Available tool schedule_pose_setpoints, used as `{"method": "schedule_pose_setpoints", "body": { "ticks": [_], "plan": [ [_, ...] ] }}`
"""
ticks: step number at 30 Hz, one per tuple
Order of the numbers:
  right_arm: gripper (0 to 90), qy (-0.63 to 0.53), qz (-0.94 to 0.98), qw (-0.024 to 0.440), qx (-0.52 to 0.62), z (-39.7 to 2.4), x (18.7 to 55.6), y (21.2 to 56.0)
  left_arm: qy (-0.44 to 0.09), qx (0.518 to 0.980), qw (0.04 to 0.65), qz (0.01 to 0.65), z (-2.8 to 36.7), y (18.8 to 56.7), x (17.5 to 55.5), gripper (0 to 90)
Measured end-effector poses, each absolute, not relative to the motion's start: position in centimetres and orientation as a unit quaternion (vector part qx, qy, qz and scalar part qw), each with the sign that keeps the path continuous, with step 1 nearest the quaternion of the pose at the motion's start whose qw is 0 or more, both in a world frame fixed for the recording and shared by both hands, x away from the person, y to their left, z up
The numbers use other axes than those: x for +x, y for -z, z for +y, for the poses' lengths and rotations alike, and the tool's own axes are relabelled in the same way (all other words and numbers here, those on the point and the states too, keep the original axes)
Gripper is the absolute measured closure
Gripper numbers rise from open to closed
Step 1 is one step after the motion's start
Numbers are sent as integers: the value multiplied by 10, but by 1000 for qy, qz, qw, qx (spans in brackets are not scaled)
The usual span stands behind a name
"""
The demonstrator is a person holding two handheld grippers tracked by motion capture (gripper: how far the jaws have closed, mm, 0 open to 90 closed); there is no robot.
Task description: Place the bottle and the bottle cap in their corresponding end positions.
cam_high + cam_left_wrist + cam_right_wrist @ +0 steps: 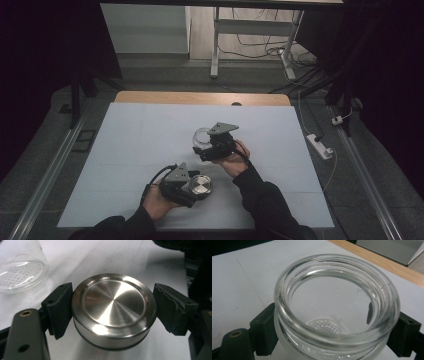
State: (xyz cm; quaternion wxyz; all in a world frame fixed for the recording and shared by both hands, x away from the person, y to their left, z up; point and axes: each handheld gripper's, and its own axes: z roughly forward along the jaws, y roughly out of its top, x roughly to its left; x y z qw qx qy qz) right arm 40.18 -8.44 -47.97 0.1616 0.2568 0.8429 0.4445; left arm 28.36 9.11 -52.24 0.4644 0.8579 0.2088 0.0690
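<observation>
The bench [150, 150] is covered by a pale grey-white sheet, and a strip of bare light wood [200, 98] shows along its far edge. Around it the floor [250, 80] is grey, with metal rails [45, 175] running along both sides of the bench. Beyond the far edge stands a white-framed table [216, 45] on slim legs, with dark cables [260, 47] looping on the lighter floor beneath it. A pale cabinet or panel [145, 30] sits to its left. A white power strip [320, 145] lies on the floor at the right, its cord trailing away. Both sides of the room fall into deep shadow behind dark drapes [390, 75], while light falls mainly on the bench top.
</observation>
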Motion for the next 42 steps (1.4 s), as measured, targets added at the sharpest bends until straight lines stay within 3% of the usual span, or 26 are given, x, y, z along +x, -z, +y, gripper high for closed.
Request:
{"method": "schedule_pose_setpoints", "body": {
  "ticks": [35,42],
  "plan": [
    [137,-416,854,152,271,-78,415,505,-62,893,388,218,78,542,292,202],
    [32,-416,857,137,270,-77,415,504,-39,886,398,234,81,538,295,123]
  ]
}}
